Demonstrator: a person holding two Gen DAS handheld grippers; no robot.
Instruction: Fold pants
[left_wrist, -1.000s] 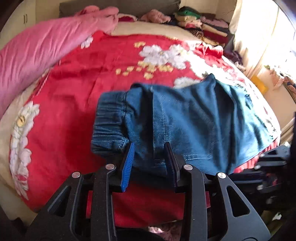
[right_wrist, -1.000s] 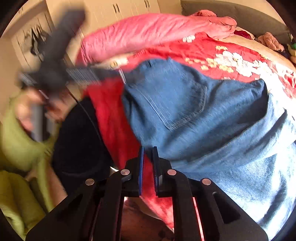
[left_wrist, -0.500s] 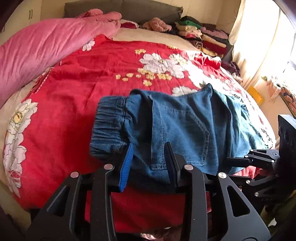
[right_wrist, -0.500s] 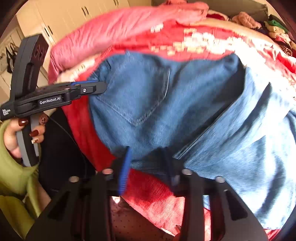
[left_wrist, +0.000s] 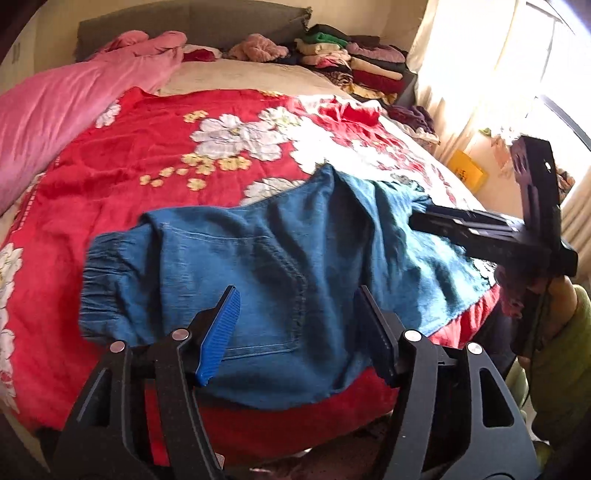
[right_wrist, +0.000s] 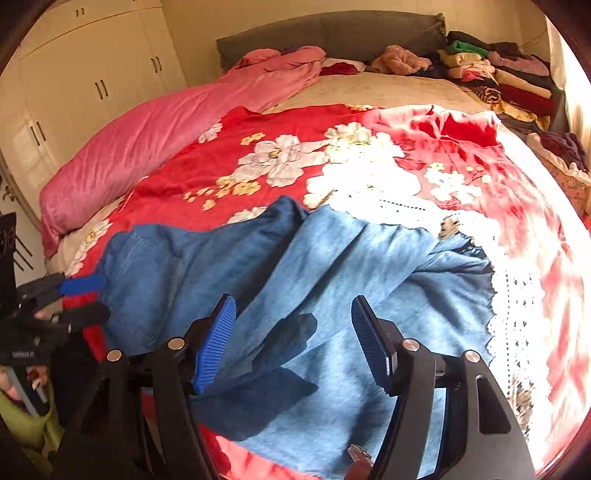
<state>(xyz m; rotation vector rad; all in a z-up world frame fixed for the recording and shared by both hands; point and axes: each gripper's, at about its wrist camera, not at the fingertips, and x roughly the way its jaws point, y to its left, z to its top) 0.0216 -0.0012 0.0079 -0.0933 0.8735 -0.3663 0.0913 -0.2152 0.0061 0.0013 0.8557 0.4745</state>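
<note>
On the red floral bedspread (left_wrist: 129, 155) the pants (left_wrist: 280, 266) run crosswise under both wide-open, empty grippers, left gripper (left_wrist: 295, 328) nearer the waistband, right gripper (right_wrist: 293, 336) over the legs

A red floral blanket (left_wrist: 155, 147) covers the bed. A pink quilt (right_wrist: 155, 122) lies along its edge at 10 o'clock. Folded clothes (right_wrist: 495, 74) are stacked at 1 o'clock beside a grey headboard (right_wrist: 332, 33). White cupboards (right_wrist: 74, 81) stand at 10 o'clock.
</note>
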